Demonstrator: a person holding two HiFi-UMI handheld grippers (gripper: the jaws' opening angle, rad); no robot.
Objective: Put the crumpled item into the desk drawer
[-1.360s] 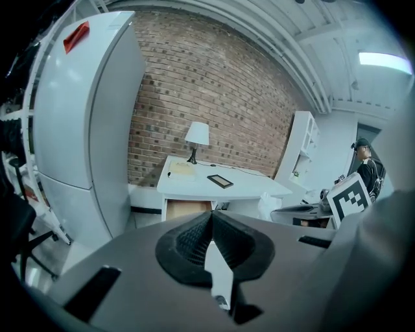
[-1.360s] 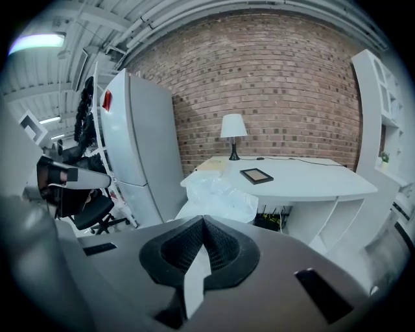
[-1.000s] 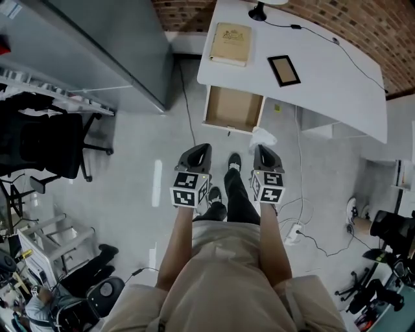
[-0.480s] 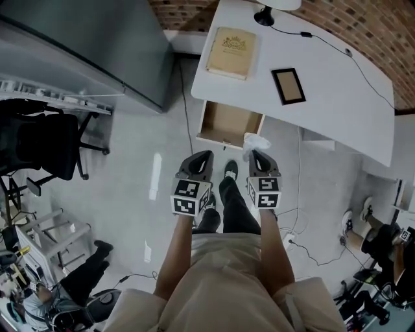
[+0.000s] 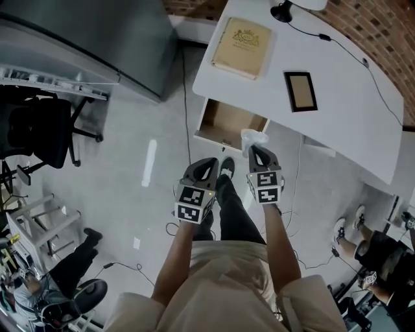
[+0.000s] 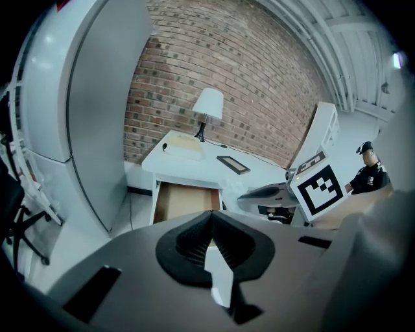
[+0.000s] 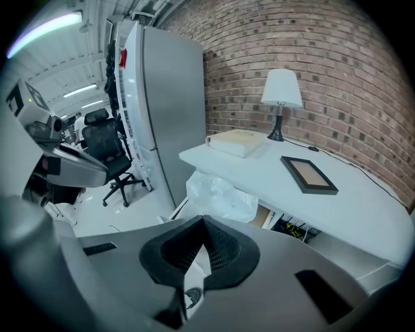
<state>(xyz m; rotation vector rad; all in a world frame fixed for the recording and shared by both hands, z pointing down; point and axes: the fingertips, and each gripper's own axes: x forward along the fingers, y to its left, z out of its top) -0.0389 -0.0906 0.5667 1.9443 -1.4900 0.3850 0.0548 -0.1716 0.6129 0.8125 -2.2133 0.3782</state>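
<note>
A crumpled white plastic item [image 5: 253,137] sticks out from my right gripper [image 5: 255,150], which is shut on it. In the head view the item hangs at the front right corner of the open desk drawer [image 5: 228,123]. In the right gripper view the crumpled item [image 7: 221,197] bulges just beyond the jaws, in front of the white desk [image 7: 305,194]. My left gripper [image 5: 209,163] is shut with nothing in it, just short of the drawer front. The left gripper view looks straight at the brown inside of the drawer [image 6: 187,199].
On the desk top [image 5: 343,123] lie a tan book [image 5: 242,47], a dark picture frame [image 5: 301,91] and a lamp base [image 5: 283,11] with its cord. A grey cabinet [image 5: 97,39] stands left of the desk. An office chair [image 5: 35,130] is farther left. Cables trail on the floor under the desk.
Both grippers have come nearer the desk. The crumpled item, still in the right gripper, is now at the open drawer's front right corner.
</note>
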